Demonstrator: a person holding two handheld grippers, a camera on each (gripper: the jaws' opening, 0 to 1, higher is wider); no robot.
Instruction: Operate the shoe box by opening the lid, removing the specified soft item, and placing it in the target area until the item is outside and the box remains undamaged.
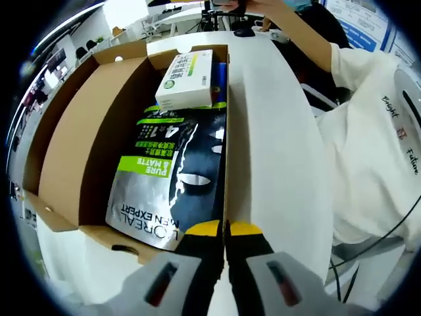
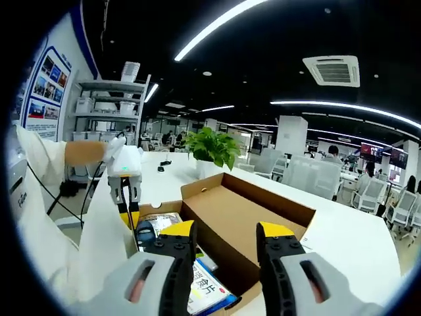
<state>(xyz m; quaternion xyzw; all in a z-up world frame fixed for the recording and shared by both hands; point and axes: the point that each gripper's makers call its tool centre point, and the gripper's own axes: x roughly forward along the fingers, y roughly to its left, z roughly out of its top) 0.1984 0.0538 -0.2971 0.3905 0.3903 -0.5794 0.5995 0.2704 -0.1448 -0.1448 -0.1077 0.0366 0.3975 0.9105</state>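
- Now, my left gripper (image 1: pixel 225 230) has its jaws pressed together on nothing, at the near edge of the open shoe box (image 1: pixel 72 151); the soft black sachet (image 1: pixel 172 178) lies just ahead, long axis running away from me (a white carton (image 1: pixel 186 79) rests on its far end).
- My right gripper (image 2: pixel 225 238) hovers wide open and empty above the box, farther off, so the left looks better placed.

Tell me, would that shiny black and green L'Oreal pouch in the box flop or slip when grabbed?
Probably both. The L'Oreal pouch lies flat and glossy, so it likely bends and may slide between jaws. It looks thin, so probably light. The small white carton resting on its far end could tip off if it's lifted.
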